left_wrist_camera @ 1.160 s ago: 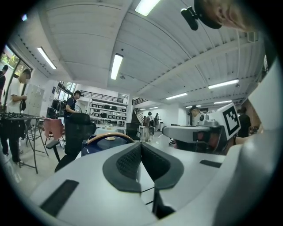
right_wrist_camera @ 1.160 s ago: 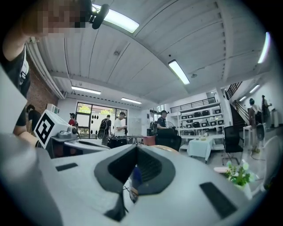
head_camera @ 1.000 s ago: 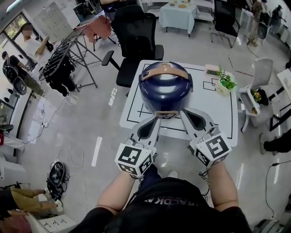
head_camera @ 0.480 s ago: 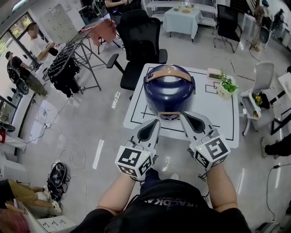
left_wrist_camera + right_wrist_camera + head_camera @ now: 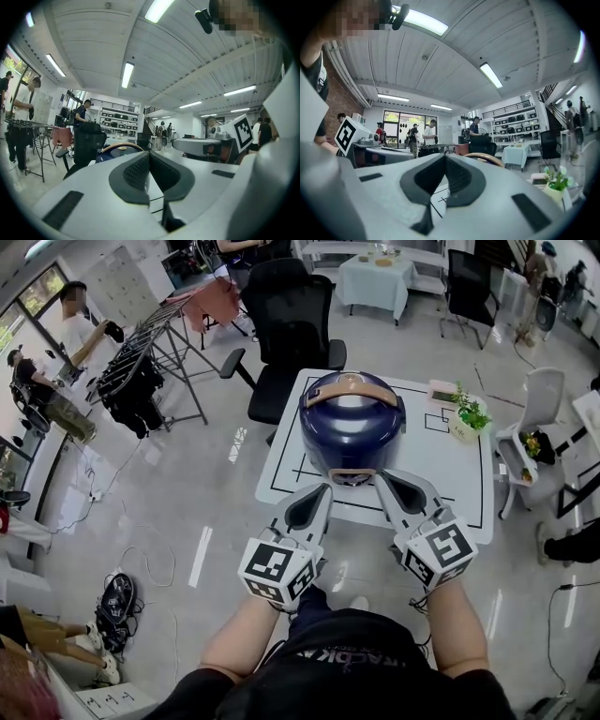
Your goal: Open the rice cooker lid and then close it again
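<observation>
Cooker (image 5: 352, 432): dark blue, upper centre of the head view, on the white table (image 5: 441, 479).
Lid (image 5: 349, 413): down, with a tan handle (image 5: 349, 384) across the top.
Left gripper (image 5: 325, 489): jaws pressed together, empty; tips just beside the cooker's front, lower left.
Right gripper (image 5: 379, 476): jaws together, empty; tips just beside the cooker's front, lower right.

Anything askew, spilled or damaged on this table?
Nothing stands out. The cooker sits upright on the table, lid shut; the plant stands upright. The left tongs and right tongs are shut, empty, near its front.
</observation>
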